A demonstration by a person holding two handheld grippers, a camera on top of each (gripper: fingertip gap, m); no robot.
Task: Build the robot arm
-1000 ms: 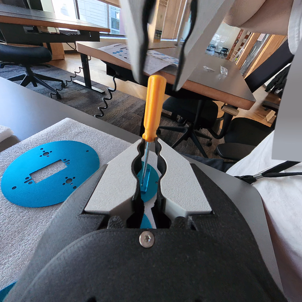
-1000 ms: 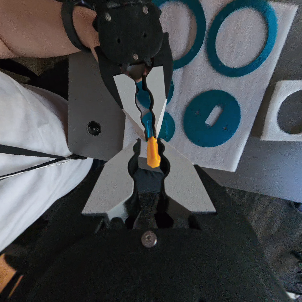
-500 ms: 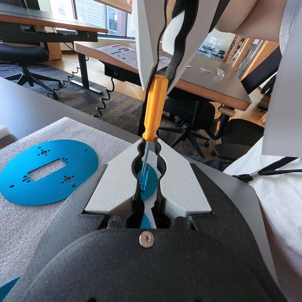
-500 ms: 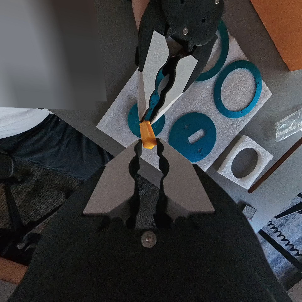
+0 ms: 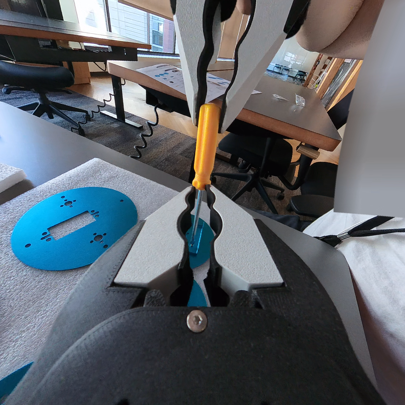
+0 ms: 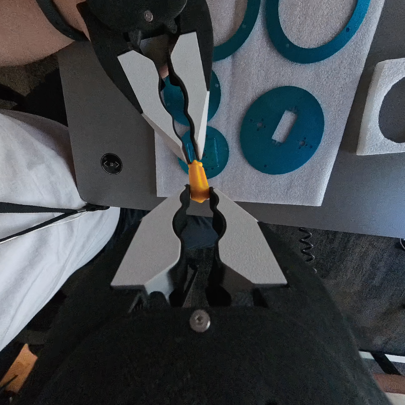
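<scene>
Your right tool [image 6: 199, 190] is pinching the screwdriver [image 5: 205, 145] handle's top; your left tool [image 5: 200, 188] is closing around its shaft, over the small blue disc [image 5: 200, 245]. Tilting could slip the tip off.

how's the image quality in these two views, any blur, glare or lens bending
Left wrist view: sharp and evenly lit, daylight blowing out the windows, and the desk edge bowing from the wide-angle lens. Right wrist view: dimmer and softer, the right gripper base smeared, though the orange screwdriver and blue slotted disc stay readable. Flat grey patch at the left view's right edge is added masking.
</scene>
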